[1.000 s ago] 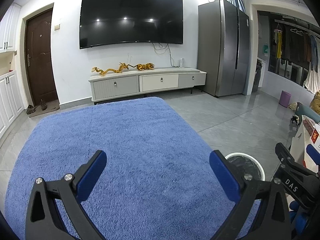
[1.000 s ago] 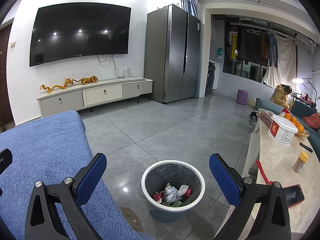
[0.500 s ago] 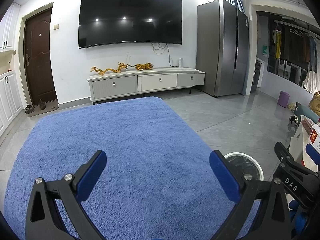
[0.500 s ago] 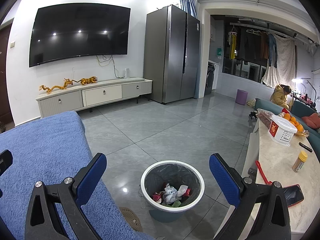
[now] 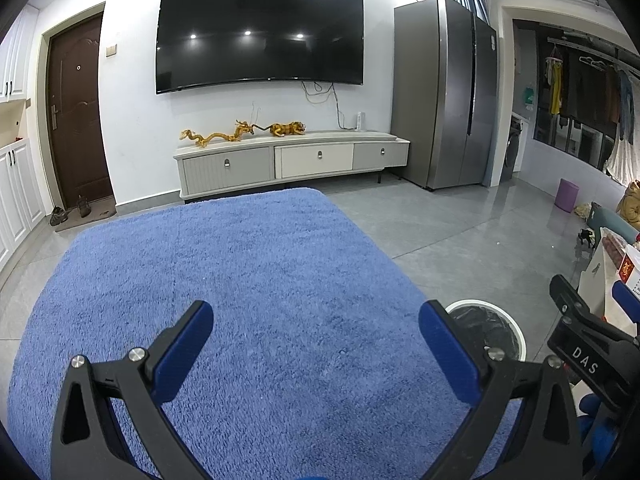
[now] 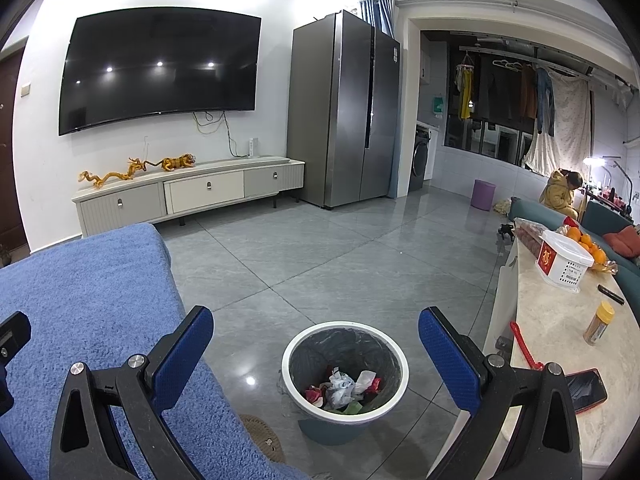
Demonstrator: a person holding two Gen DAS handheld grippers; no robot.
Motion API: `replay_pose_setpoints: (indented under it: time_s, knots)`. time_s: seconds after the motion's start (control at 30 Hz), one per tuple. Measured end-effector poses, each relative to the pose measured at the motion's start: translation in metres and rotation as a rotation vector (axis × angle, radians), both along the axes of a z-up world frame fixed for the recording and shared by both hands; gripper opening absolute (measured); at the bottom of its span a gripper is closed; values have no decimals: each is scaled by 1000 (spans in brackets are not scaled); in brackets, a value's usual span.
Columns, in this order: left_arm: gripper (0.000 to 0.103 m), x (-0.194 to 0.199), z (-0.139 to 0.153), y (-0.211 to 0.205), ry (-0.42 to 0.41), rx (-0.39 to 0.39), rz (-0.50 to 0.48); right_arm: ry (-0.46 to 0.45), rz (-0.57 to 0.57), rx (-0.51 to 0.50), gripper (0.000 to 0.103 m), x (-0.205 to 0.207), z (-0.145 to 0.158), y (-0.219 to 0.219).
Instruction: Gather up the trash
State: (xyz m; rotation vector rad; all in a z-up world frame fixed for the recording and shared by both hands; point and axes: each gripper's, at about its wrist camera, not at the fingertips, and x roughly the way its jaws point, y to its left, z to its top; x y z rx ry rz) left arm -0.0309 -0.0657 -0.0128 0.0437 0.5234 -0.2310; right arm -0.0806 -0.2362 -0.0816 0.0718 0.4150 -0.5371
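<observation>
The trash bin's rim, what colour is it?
White, around a dark liner; the trash bin shows best in the right wrist view.

One trash bin point(image 6: 345, 376) stands on the floor, holding several crumpled scraps too jumbled to count. There are two grippers, the left gripper point(image 5: 316, 350) and the right gripper point(image 6: 316, 350), each with two blue pads. The counter point(image 6: 560, 320) carries one white basket point(image 6: 564, 262), one yellow-capped jar point(image 6: 599, 323), one phone point(image 6: 586, 390) and one red tool point(image 6: 524, 346).

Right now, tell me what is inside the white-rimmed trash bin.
The trash bin has a dark liner and holds crumpled white paper, red scraps and a green piece. Anything beneath that pile is covered.
</observation>
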Motion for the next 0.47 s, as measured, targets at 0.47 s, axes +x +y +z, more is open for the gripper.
replay_pose_setpoints:
  time_s: [0.47]
  knots:
    - [103, -4, 3, 2, -17, -5, -4, 0, 0, -10, 103, -10, 1, 2]
